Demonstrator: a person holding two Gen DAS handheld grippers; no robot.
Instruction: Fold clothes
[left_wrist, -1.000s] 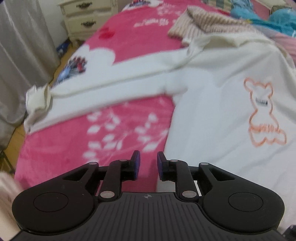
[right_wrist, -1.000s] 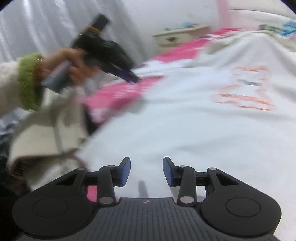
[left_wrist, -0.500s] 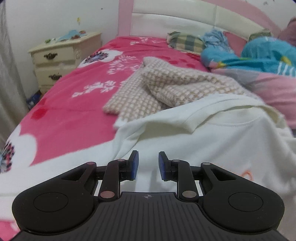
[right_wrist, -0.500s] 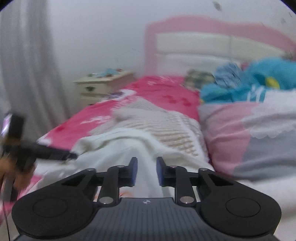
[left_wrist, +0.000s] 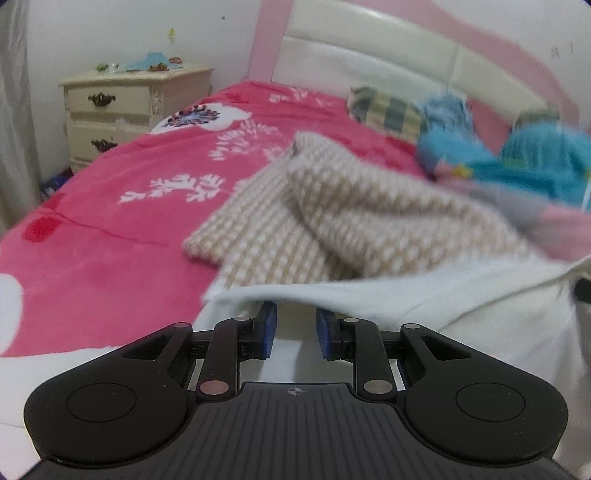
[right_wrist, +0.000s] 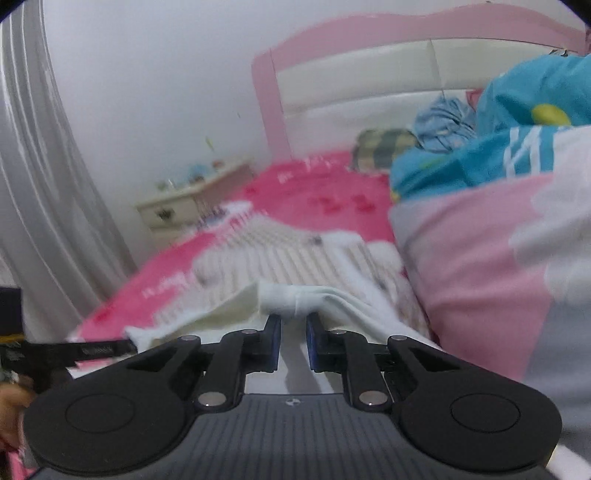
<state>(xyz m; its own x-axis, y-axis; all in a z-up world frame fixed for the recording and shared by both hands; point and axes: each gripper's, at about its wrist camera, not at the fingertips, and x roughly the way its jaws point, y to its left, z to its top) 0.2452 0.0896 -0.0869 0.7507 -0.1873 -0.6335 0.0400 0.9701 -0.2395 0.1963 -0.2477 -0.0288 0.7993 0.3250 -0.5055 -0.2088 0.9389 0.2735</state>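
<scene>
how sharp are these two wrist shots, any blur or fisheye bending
Left wrist view: the left claw and nightstand are sharp; the checked knit and blue bedding are motion-smeared. Right wrist view: softer overall, the knit streaked, the right claw crisp. In both, dark corners, and the headboard bows.

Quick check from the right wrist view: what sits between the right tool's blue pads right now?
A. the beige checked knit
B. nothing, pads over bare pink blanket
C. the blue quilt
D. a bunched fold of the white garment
D: the right tool has a bunched fold of the white cotton garment between its pads; the beige checked knit lies beyond on the pink floral blanket.
</scene>
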